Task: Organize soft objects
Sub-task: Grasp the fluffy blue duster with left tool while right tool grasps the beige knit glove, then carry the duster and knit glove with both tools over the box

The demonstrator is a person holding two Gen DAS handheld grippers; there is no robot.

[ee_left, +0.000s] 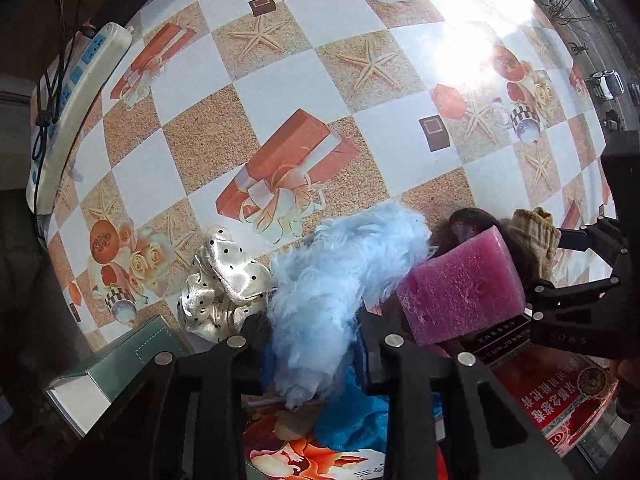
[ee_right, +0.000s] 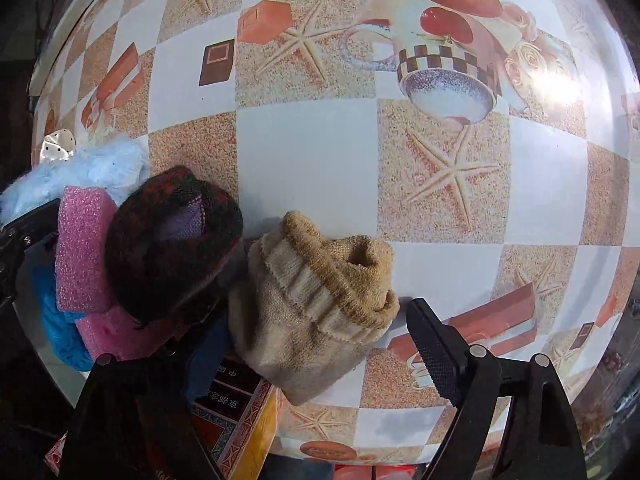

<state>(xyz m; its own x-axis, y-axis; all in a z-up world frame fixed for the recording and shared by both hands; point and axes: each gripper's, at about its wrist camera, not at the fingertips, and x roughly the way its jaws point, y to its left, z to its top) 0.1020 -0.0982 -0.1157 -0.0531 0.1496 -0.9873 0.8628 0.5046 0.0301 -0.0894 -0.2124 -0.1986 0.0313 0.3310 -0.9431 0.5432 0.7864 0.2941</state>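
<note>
Matte black plastic left claw (ee_left: 316, 344), round silver bolt heads, right claw (ee_right: 320, 332) with cross-hatched grip pad, angular black arms

I see the pink sponge (ee_left: 460, 284) tilted on the pile; the fluffy blue piece (ee_left: 332, 280) lies just left of it, the dark knit hat (ee_right: 172, 240) and beige sock (ee_right: 316, 300) right.

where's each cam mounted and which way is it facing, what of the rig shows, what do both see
Left wrist: sits on the left gripper, facing down at the patterned tablecloth; its black fingers pinch the fluffy blue piece, and the right gripper shows at the side.
Right wrist: sits on the right gripper, facing steeply down; its fingers flank the beige knit sock.
Shared: pink sponge, blue piece, beige sock, dotted satin scrunchie, tablecloth.
</note>
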